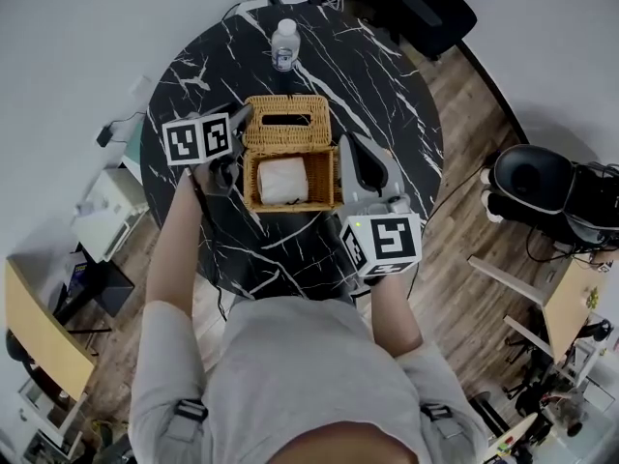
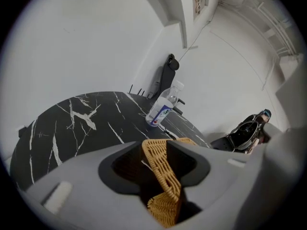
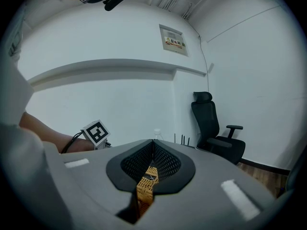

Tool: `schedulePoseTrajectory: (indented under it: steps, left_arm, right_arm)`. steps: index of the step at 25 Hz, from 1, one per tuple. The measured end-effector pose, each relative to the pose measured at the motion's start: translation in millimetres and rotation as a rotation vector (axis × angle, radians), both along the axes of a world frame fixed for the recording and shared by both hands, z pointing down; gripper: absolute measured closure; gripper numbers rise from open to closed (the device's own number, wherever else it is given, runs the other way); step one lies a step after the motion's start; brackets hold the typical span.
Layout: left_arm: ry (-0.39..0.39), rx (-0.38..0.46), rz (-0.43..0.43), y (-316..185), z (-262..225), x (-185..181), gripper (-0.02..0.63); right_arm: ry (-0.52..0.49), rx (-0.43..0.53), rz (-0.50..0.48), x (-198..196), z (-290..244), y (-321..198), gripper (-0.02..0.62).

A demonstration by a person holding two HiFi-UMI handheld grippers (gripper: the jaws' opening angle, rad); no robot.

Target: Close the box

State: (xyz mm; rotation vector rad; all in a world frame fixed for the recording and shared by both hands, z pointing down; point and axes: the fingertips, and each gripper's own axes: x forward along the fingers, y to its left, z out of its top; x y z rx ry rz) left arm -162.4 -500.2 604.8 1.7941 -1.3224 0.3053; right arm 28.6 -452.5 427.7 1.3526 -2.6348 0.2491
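An office-like room: black swivel office chairs (image 3: 216,123) on a wood floor (image 1: 474,211), plain white walls with a posted notice (image 3: 173,43), and a round black marble desk (image 1: 387,95).

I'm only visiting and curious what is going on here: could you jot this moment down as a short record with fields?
Surface: round black marble table
Box: wicker tissue box, open, white tissues inside
Lid: lid lies folded back, towards the water bottle
Left tool: left tool open, the lid's edge between its jaws
Right tool: right tool shut on the box's right wall
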Motion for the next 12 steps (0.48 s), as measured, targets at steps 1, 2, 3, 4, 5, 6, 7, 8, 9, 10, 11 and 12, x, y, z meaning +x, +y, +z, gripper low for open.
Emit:
schedulePoseTrajectory:
  steps: [1, 2, 3, 4, 5, 6, 7, 8, 9, 10, 11, 12]
  left_arm:
    - [0.009, -0.010, -0.005, -0.7, 3.3, 0.1, 0.428]
    - [0.021, -0.019, -0.012, -1.4, 6.4, 0.1, 0.424]
    - [0.033, -0.028, -0.017, -2.4, 9.2, 0.0, 0.414]
    - [0.043, -0.036, -0.021, -3.3, 12.0, -0.1, 0.405]
    - [0.051, -0.043, -0.024, -4.3, 14.6, -0.4, 0.396]
    - [0.059, -0.051, -0.027, -4.9, 17.2, -0.7, 0.390]
    - [0.070, -0.059, -0.032, -5.3, 19.9, -0.8, 0.386]
    - [0.083, -0.067, -0.038, -5.5, 22.4, -0.6, 0.382]
    - [0.098, -0.074, -0.044, -5.7, 24.9, -0.2, 0.379]
    - [0.114, -0.080, -0.049, -5.8, 27.2, 0.5, 0.376]
    - [0.128, -0.086, -0.052, -5.8, 29.0, 1.4, 0.377]
    - [0.140, -0.090, -0.054, -5.7, 30.3, 2.2, 0.377]
  right_arm:
    - [0.001, -0.002, -0.001, 0.4, 1.0, -1.0, 0.591]
    - [0.002, -0.004, -0.001, 0.9, 2.0, -2.1, 0.591]
    - [0.003, -0.006, -0.001, 1.5, 2.9, -3.5, 0.591]
    - [0.004, -0.008, -0.001, 2.0, 3.7, -5.2, 0.591]
    - [0.006, -0.010, 0.000, 2.4, 4.4, -6.8, 0.591]
    - [0.006, -0.012, 0.000, 2.8, 5.1, -8.4, 0.591]
    - [0.007, -0.013, 0.000, 3.0, 5.7, -9.8, 0.591]
    - [0.007, -0.014, 0.000, 3.2, 6.4, -11.1, 0.591]
    - [0.006, -0.015, -0.001, 3.3, 7.1, -12.3, 0.591]
    - [0.006, -0.016, -0.002, 3.4, 7.7, -13.5, 0.591]
    - [0.005, -0.017, -0.003, 3.6, 8.4, -14.4, 0.591]
    - [0.005, -0.018, -0.003, 3.7, 8.9, -15.2, 0.591]
